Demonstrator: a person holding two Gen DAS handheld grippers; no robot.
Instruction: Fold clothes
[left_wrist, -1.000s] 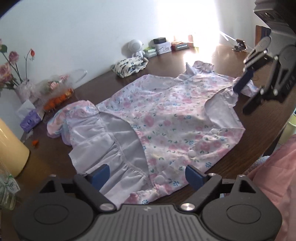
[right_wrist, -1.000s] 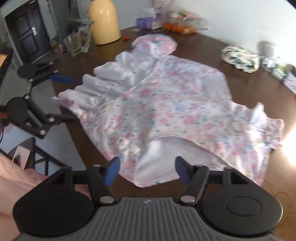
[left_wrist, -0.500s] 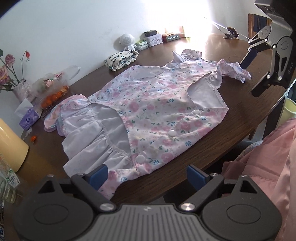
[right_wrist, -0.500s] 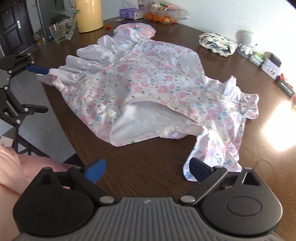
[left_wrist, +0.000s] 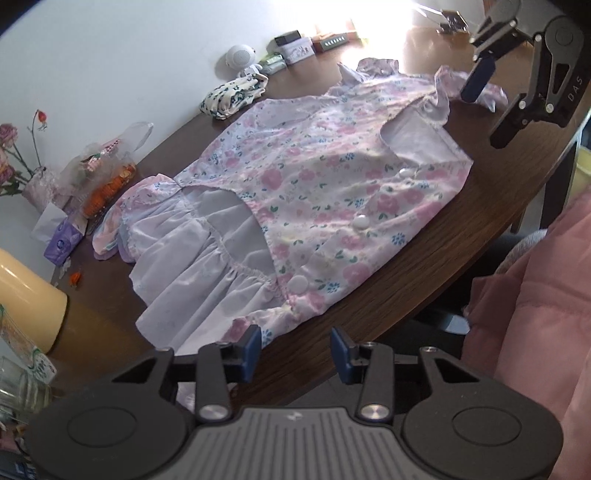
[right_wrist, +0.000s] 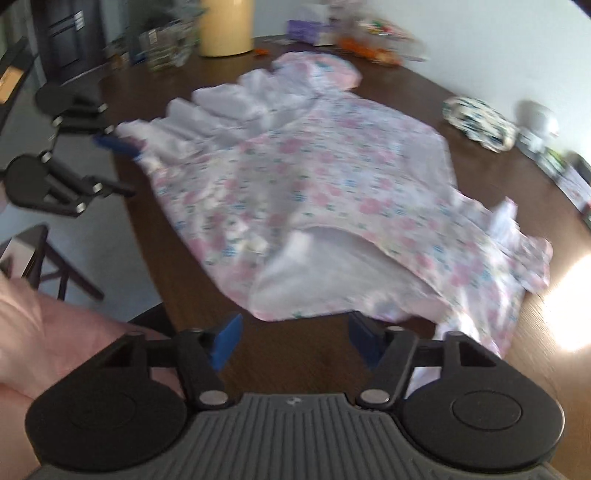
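Left wrist view: floral dress spread flat on worktop, long axis running from hem ruffle just ahead of left tongs, parted and empty, away to collar end beside right tongs.

Right wrist view, blurred: right tongs agape, empty, armhole edge just ahead; left tongs at hem corner, grip impossible to tell.
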